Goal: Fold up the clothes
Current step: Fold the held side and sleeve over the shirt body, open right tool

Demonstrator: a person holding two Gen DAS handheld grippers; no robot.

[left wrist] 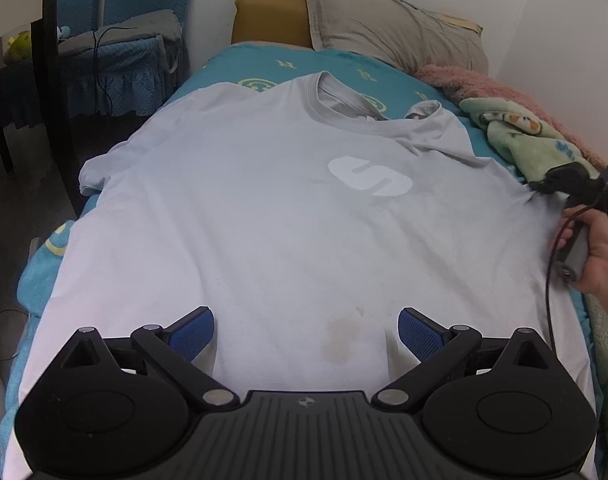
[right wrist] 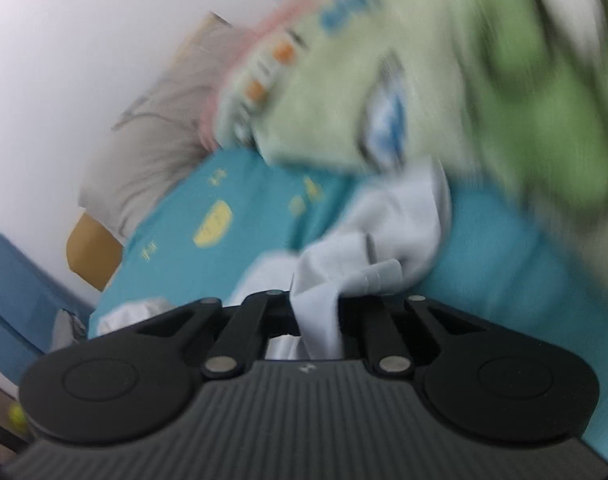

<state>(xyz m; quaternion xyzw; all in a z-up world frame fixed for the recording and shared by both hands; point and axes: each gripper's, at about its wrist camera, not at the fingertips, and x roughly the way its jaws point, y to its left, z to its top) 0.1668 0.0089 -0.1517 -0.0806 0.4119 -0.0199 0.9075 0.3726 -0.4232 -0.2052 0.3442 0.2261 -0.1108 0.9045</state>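
A pale grey T-shirt (left wrist: 272,216) with a white logo lies spread face up on the bed, collar toward the pillow. My left gripper (left wrist: 306,330) hovers over the shirt's lower hem, jaws wide apart and empty, blue pads (left wrist: 196,330) showing. At the shirt's right sleeve, my right gripper (left wrist: 544,184) sits in a person's hand (left wrist: 600,256). The blurred right wrist view shows that gripper (right wrist: 316,300) shut on a bunch of the T-shirt's sleeve cloth (right wrist: 384,232), which is pulled up between the fingers.
A teal bedsheet (left wrist: 256,60) covers the bed. A grey pillow (left wrist: 392,28) lies at the head, and a green blanket (left wrist: 520,132) with a pink one (left wrist: 476,84) runs along the right wall. A chair with blue cloth (left wrist: 116,56) stands at the left.
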